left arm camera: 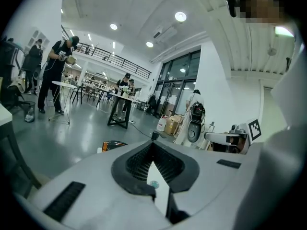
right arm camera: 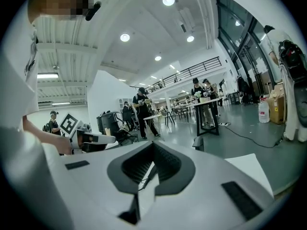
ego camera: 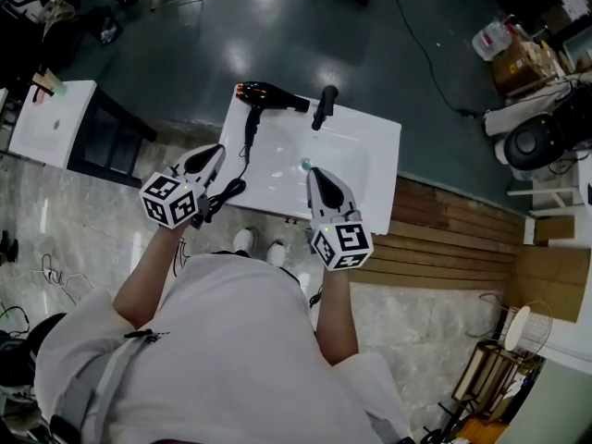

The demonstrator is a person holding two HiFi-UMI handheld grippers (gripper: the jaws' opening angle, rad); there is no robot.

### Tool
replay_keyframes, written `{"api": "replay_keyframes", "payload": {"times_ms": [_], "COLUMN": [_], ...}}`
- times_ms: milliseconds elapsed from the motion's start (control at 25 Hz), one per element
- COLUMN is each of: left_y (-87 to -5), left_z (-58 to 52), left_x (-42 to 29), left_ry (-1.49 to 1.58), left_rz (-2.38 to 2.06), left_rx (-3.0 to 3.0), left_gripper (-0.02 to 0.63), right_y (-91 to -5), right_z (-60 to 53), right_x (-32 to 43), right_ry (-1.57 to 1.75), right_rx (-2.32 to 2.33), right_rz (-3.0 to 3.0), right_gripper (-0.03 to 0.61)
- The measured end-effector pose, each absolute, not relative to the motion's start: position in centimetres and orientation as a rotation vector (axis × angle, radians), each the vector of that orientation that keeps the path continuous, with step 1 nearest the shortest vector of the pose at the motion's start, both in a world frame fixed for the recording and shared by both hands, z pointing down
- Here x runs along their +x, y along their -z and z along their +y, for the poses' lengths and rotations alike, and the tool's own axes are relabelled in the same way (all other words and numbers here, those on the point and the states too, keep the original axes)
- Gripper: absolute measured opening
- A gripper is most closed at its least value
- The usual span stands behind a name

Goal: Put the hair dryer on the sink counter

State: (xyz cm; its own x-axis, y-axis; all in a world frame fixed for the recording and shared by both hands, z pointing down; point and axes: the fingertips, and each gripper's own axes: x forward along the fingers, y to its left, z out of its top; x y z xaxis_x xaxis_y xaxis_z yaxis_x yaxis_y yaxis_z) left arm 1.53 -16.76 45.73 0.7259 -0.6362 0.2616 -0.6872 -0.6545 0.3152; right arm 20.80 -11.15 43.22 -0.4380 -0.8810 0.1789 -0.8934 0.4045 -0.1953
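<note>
Clearance is the main concern, since the hair dryer (ego camera: 268,93) already lies on the sink counter (ego camera: 375,165) and the task looks as good as done. The left gripper (ego camera: 215,153) and the right gripper (ego camera: 314,174) both hover over the near edge. Each has its jaws together with nothing between them, as the left gripper view (left arm camera: 153,145) and the right gripper view (right arm camera: 154,145) show.

The cord (ego camera: 247,141) runs from the dryer toward the near left edge and bunches just beside the left gripper. Any move away should go up and clear of that loop, because a snag could drag the dryer along the counter.

The dryer is black with a glowing orange nozzle end. It lies on its side at the far left corner of the counter, its barrel pointing right toward the black faucet (ego camera: 324,106), close to it. It looks light and smooth, and likely to slide easily on the glossy white top.
</note>
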Motion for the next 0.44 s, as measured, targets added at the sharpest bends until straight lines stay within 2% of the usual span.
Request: {"api": "replay_keyframes", "payload": {"times_ms": [440], "left_y": [-46.4], "left_z": [-16.5], "left_x": [3.4], "left_ry": [-0.205], "left_rz": [-1.023], "left_rx": [2.535], "left_gripper": [0.003], "right_y": [-42.6], "right_z": [-10.9], "right_x": [22.0], "right_ry": [-0.392], "right_rx": [1.654], "right_rz": [-2.613], "right_gripper": [0.006]}}
